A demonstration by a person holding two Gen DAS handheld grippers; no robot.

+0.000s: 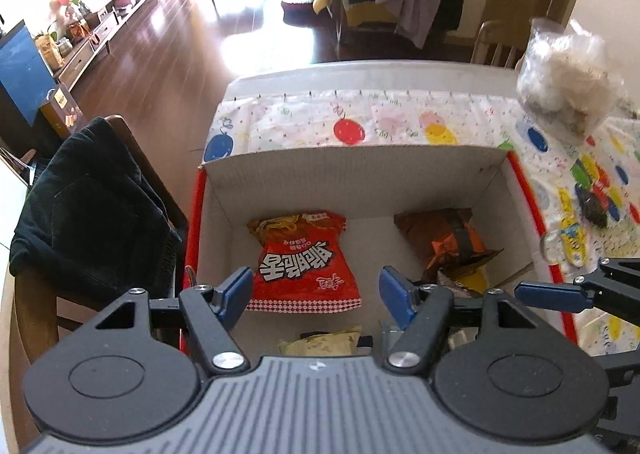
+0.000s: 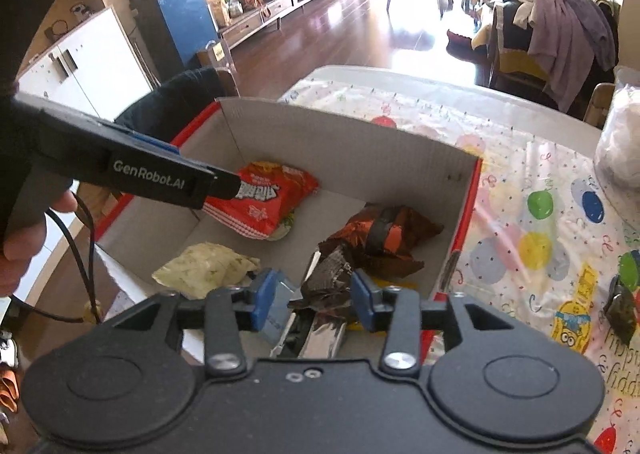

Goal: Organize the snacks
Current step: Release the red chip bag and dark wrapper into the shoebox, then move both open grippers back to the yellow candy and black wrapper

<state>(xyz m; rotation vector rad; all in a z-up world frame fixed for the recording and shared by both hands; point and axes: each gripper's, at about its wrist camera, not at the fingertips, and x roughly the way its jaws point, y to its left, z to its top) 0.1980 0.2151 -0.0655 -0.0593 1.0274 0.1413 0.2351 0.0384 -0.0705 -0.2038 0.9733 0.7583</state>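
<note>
An open cardboard box (image 1: 352, 166) with red outer sides stands on the table. In it lie a red snack bag (image 1: 306, 260), an orange-brown bag (image 1: 448, 240) and a pale green bag (image 1: 320, 342). My left gripper (image 1: 316, 292) is open and empty above the box's near side. In the right wrist view the box (image 2: 344, 134) holds the red bag (image 2: 268, 198), the orange-brown bag (image 2: 384, 234), the pale green bag (image 2: 204, 266) and a dark foil packet (image 2: 324, 282). My right gripper (image 2: 314, 298) is open and empty over the foil packet. The left gripper's finger (image 2: 160, 178) reaches in from the left.
A balloon-patterned tablecloth (image 1: 400, 122) covers the table. A small dark packet (image 2: 622, 312) lies on it right of the box. A clear bag of pale items (image 1: 568, 78) stands at the far right. A chair with a black jacket (image 1: 88, 210) is left of the table.
</note>
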